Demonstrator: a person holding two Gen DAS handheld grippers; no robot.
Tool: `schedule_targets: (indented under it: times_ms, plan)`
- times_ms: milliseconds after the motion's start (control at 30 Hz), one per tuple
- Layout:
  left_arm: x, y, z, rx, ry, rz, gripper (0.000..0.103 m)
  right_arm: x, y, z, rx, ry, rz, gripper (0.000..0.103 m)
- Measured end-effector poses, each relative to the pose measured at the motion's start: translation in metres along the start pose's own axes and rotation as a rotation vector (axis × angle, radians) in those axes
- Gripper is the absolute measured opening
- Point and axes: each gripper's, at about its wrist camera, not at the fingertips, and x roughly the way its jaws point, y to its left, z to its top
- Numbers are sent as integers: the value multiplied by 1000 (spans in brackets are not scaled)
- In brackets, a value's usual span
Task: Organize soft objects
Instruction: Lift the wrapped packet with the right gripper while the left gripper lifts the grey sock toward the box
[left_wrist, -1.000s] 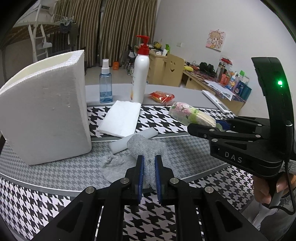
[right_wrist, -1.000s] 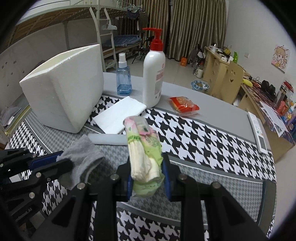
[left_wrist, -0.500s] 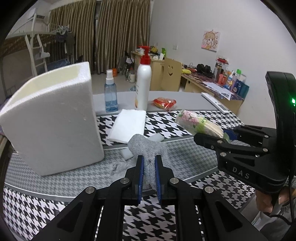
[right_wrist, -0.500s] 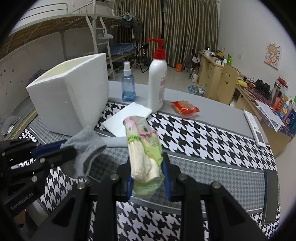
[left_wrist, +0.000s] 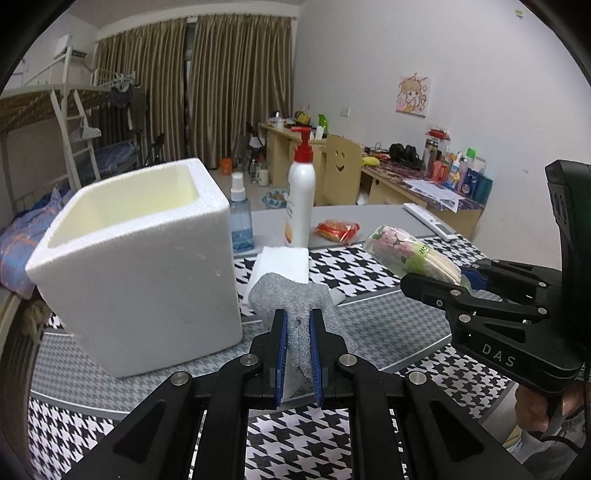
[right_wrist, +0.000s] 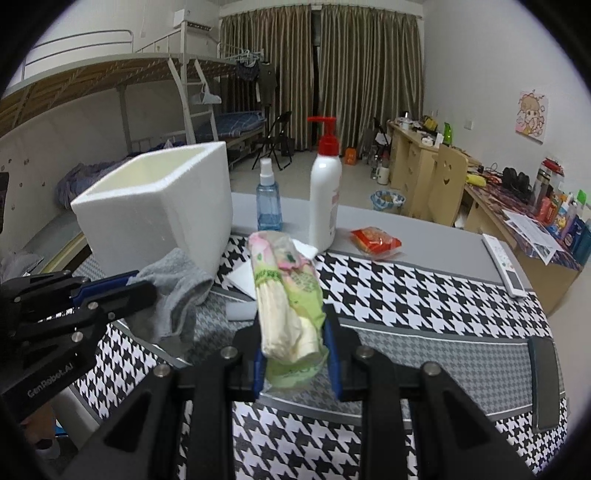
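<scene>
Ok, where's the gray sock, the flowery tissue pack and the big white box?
gray sock (left_wrist: 291, 295), left wrist view, its bunched top.
flowery tissue pack (right_wrist: 284, 280), right wrist view, its middle.
big white box (left_wrist: 147, 280), left wrist view, its front wall.

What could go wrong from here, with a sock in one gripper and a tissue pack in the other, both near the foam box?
1. The grey sock is pinched only at a narrow fold by the left gripper; most of it hangs loose and might snag on the foam box rim.
2. The tissue pack sticks far out of the right gripper, so it could tilt or slip.
3. The two grippers are close together and may collide over the box.
</scene>
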Motion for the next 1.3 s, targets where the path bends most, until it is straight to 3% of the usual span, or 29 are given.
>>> schedule_targets:
  times_ms: [633, 1300]
  plan:
    - [-29, 21, 18, 6, -106, 4, 12, -20, 10, 15, 30, -106, -25, 31]
    - [-56, 47, 32, -12, -203, 73, 12, -21, 31, 44, 11, -174, 30, 31]
